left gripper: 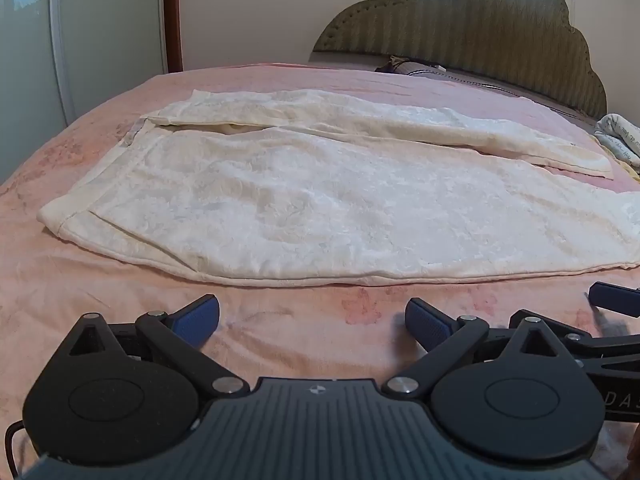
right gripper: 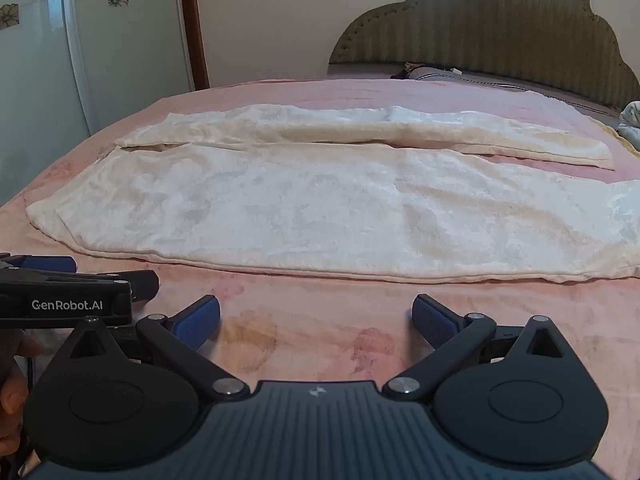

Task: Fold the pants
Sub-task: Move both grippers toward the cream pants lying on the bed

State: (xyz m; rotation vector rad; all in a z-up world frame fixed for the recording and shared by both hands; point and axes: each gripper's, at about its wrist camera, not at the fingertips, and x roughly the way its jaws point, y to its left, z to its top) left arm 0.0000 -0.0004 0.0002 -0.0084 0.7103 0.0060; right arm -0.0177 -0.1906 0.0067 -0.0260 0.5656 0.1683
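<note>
Blue-padded left gripper [left gripper: 312, 320] and right gripper [right gripper: 316, 320] hover low, side by side, jaws wide apart w/ nothing between. Cream pants [left gripper: 320, 208] lie flat on pink bed [left gripper: 280, 340], just beyond the tips, untouched.

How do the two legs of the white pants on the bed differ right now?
The near leg lies broad and flat, its right end running out of view. The far leg looks narrower and bunched along its length, with its hem visible at the right. Both are cream, textured fabric on the pink blanket.
</note>
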